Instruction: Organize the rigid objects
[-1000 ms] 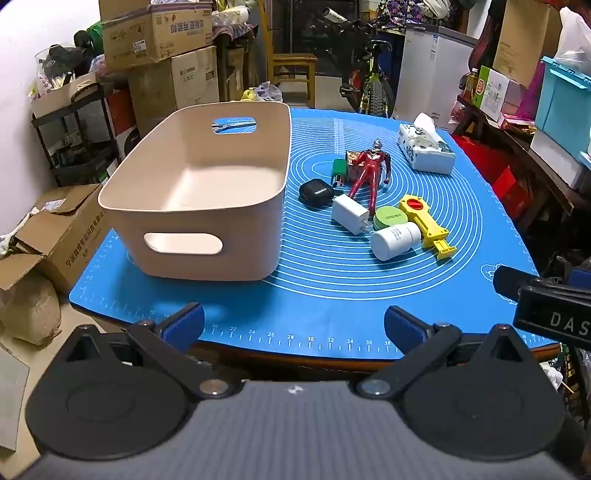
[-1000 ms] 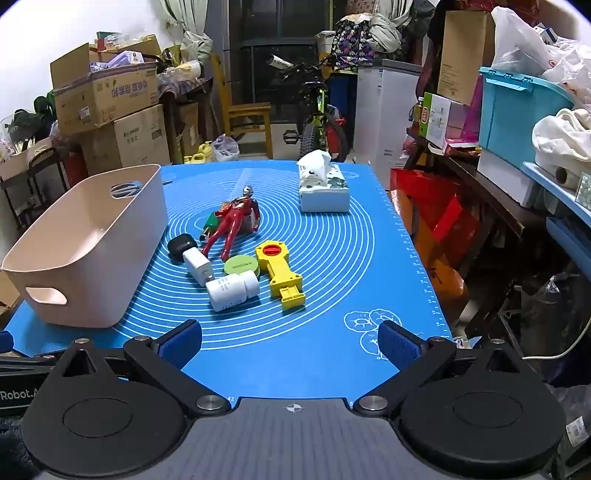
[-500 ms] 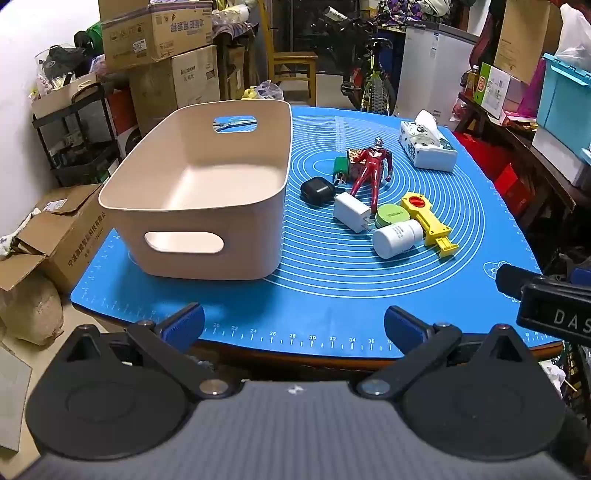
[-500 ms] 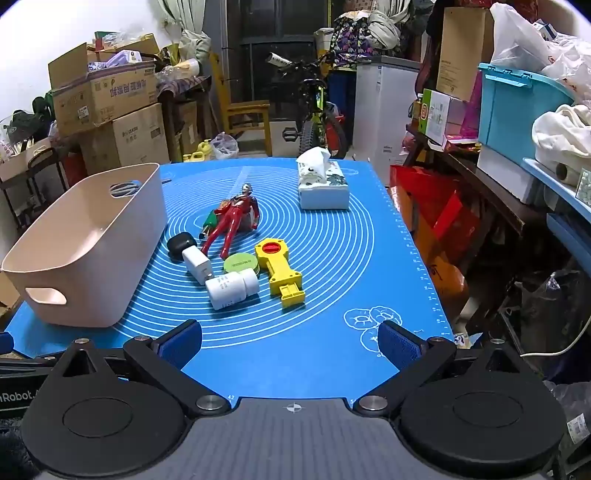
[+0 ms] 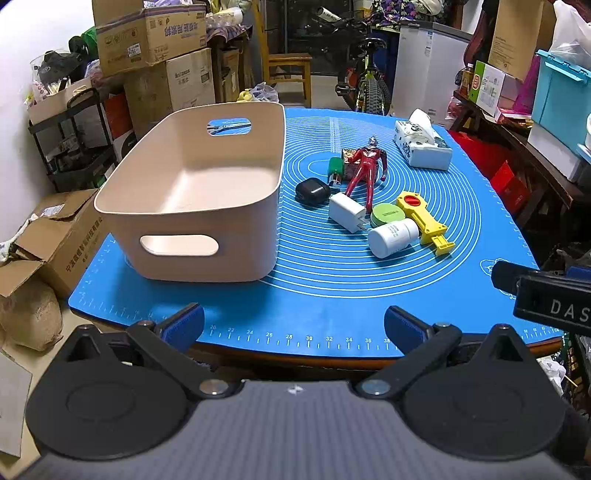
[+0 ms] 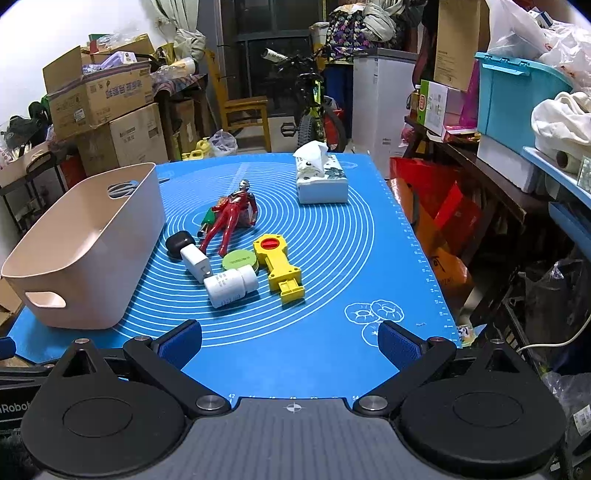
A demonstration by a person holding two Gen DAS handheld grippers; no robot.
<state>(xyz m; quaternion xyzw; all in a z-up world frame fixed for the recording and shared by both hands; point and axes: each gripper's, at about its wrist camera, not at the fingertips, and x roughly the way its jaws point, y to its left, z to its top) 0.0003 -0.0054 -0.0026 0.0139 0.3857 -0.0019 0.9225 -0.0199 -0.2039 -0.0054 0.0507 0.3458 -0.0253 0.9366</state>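
Observation:
A beige bin (image 5: pixel 207 192) (image 6: pixel 88 243) stands on the left of the blue mat (image 5: pixel 332 288) (image 6: pixel 295 343), with nothing inside that I can see. Right of it lie a black case (image 5: pixel 312 192) (image 6: pixel 179 243), white charger (image 5: pixel 347 212) (image 6: pixel 195 263), red figure (image 5: pixel 365 168) (image 6: pixel 231 218), green bottle (image 5: pixel 335 169), green round tin (image 5: pixel 387 215) (image 6: pixel 240 259), white bottle (image 5: pixel 393 237) (image 6: pixel 231 287) and yellow toy (image 5: pixel 423 221) (image 6: pixel 279 266). My left gripper (image 5: pixel 293 326) and right gripper (image 6: pixel 290 341) hang open at the mat's near edge, nothing between their fingers.
A tissue box (image 5: pixel 423 147) (image 6: pixel 321 179) sits at the mat's far right. Scissors (image 5: pixel 229 127) lie beyond the bin. Cardboard boxes (image 5: pixel 155 33), a chair (image 6: pixel 245 110), a bicycle (image 6: pixel 314 114) and shelves with a blue crate (image 6: pixel 517 99) surround the table.
Both grippers have crept slightly forward toward the table; the objects have not moved. Both stay open.

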